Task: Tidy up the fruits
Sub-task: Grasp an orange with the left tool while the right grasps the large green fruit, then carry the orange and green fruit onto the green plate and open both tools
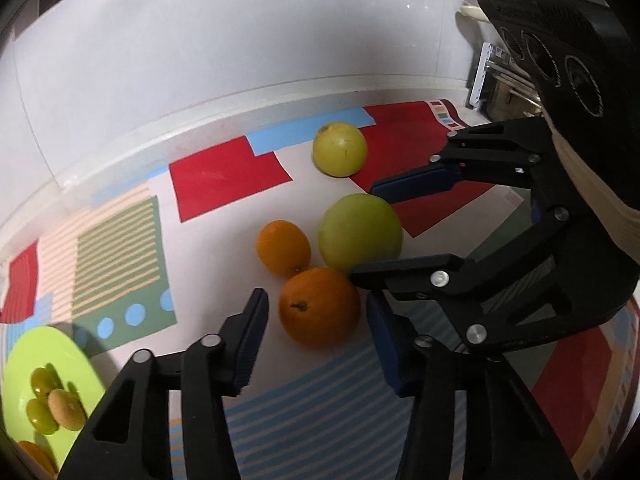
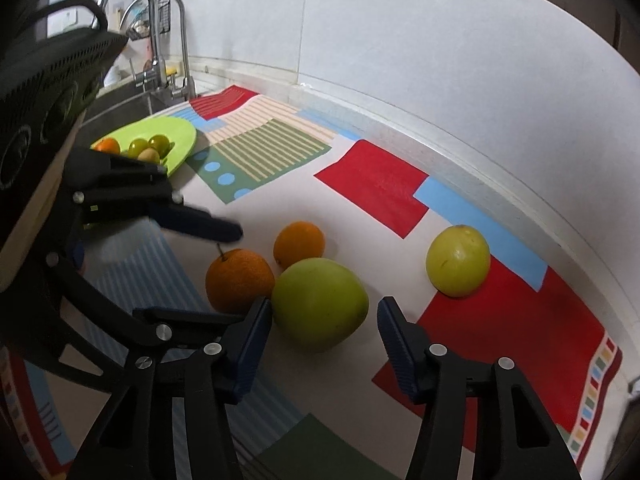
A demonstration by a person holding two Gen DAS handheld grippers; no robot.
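Observation:
Two oranges, a large green apple and a yellow-green fruit lie on a patterned mat. My left gripper (image 1: 316, 316) is open, its jaws on either side of the nearer orange (image 1: 319, 306), not touching it. The smaller orange (image 1: 283, 247) lies just behind. My right gripper (image 2: 325, 320) is open around the green apple (image 2: 319, 303), which also shows in the left wrist view (image 1: 360, 233). The yellow-green fruit (image 2: 458, 261) lies apart toward the wall, and shows in the left wrist view (image 1: 339, 154) too. A lime green plate (image 2: 182, 136) holds several small fruits.
The patterned mat (image 2: 372, 184) covers the counter below a white tiled wall (image 2: 440, 60). A sink with chrome taps (image 2: 176, 40) is beyond the plate. The plate also shows at the lower left of the left wrist view (image 1: 48, 348).

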